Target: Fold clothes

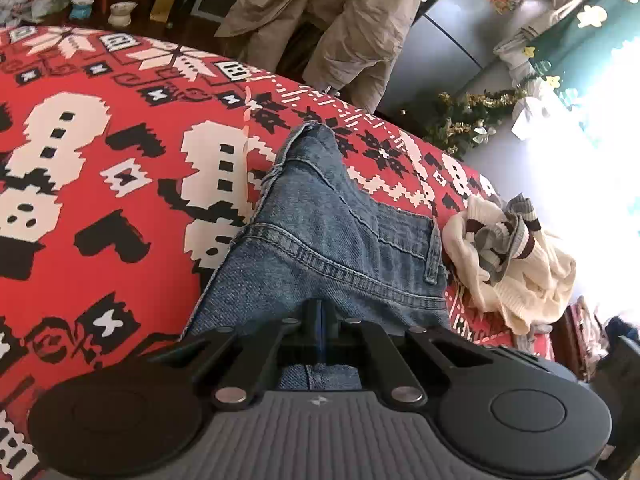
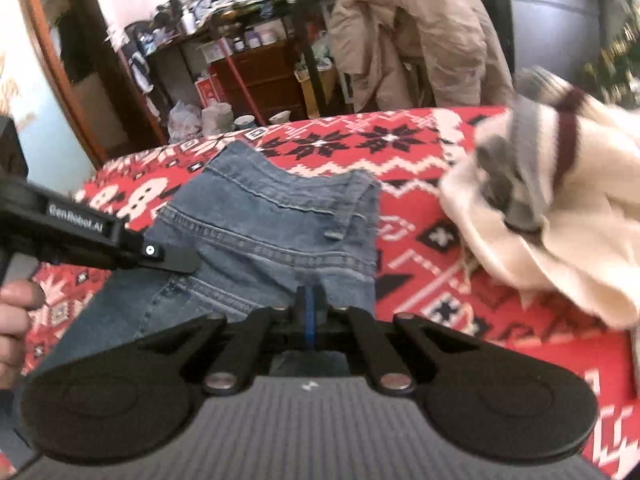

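— What step is this?
— Both tongs, the left gripper (image 1: 320,312) and the right gripper (image 2: 306,300), are clamped on the jeans (image 1: 320,232), apparently carrying a fold over the red patterned cover (image 1: 100,200).

— Next?
— Likely laying it flat. Right of the tongs: a cream sweater (image 2: 560,240); beyond them, a tan coat (image 2: 420,40).

One marking can be read: white lettering "GenRobot.AI" runs along the black body of the left gripper (image 2: 182,260), seen from the right wrist view. A small white emblem, no letters, sits on the grey ribbed housing in both views. Papers and packaging in the background carry print too blurred to read.
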Demonstrator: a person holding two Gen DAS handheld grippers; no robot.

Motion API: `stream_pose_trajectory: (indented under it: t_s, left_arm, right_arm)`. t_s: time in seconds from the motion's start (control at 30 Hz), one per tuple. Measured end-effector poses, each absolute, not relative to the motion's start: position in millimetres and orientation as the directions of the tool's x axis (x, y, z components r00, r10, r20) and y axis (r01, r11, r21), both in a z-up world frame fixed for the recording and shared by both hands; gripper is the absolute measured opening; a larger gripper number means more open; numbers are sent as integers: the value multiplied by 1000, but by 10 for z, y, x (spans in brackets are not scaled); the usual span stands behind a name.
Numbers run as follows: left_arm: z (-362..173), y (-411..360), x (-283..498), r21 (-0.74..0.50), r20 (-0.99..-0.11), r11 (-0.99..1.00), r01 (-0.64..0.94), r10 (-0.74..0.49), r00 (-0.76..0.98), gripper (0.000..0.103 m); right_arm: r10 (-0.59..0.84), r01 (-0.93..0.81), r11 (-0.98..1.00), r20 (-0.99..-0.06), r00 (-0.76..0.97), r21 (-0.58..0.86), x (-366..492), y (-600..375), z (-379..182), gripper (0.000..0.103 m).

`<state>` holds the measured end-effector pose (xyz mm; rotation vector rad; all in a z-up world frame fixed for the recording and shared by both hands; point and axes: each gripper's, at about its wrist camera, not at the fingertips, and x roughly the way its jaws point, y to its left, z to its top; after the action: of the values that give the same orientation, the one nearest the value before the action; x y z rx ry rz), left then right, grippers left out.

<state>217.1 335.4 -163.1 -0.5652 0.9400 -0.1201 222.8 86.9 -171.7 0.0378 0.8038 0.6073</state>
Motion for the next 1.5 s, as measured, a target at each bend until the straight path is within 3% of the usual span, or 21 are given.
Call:
stream_pose_trajectory:
  t_s: [0.1, 0.2, 0.37, 0.53, 0.63, 0.67, 0.97, 1.2, 1.23, 1.3, 1.5]
  left_arm:
    - [-1600, 3365, 2172, -508, -735, 848, -152, -336, 589, 3]
    - [-1452, 3381, 2142, -520, -717, 841, -147, -336, 610, 6]
    - [-1249, 3380, 2305, -511, -717, 845, -157, -318, 620, 6]
    - [-1457, 3414, 2618, -528, -750, 821, -219, -329, 573, 6]
    - [-1603, 3457, 2694, -551, -757, 795, -253, -349, 553, 4]
    - [-1627, 3471, 2697, -555, -756, 791, -258, -350, 554, 3]
    - [-1479, 3547, 2618, -469, -769, 843, -264, -243, 591, 3]
    - [-1312, 3631, 2364, -468, -760, 846, -255, -238, 605, 3]
    - [-1254, 3634, 2284, -455, -758, 852, -257, -220, 614, 14]
    - [-1142, 3638, 2116, -436, -753, 862, -257, -193, 629, 22]
    - [-1137, 3539, 1590, -502, -724, 849, -162, -310, 616, 22]
  right_arm:
    - [461, -451, 868, -677, 574, 208, 2193, 795, -1690, 0]
    - [466, -406, 876, -674, 573, 261, 2225, 627, -1643, 2]
    - [551, -459, 828, -614, 565, 321, 2330, 651, -1407, 3]
    - [607, -531, 778, -618, 499, 336, 2631, 1113, -1391, 8]
    - [595, -531, 780, -655, 467, 331, 2762, 1327, -1560, 7]
    - [592, -529, 782, -656, 468, 329, 2785, 1357, -1622, 0]
    - [579, -538, 786, -667, 469, 303, 2770, 1165, -1742, 0]
    - [579, -485, 801, -660, 478, 352, 2698, 806, -1683, 0]
    - [580, -479, 802, -657, 482, 356, 2635, 750, -1641, 0]
    - [594, -482, 793, -645, 481, 372, 2538, 677, -1570, 6]
    - [629, -504, 767, -621, 467, 397, 2203, 529, -1399, 9]
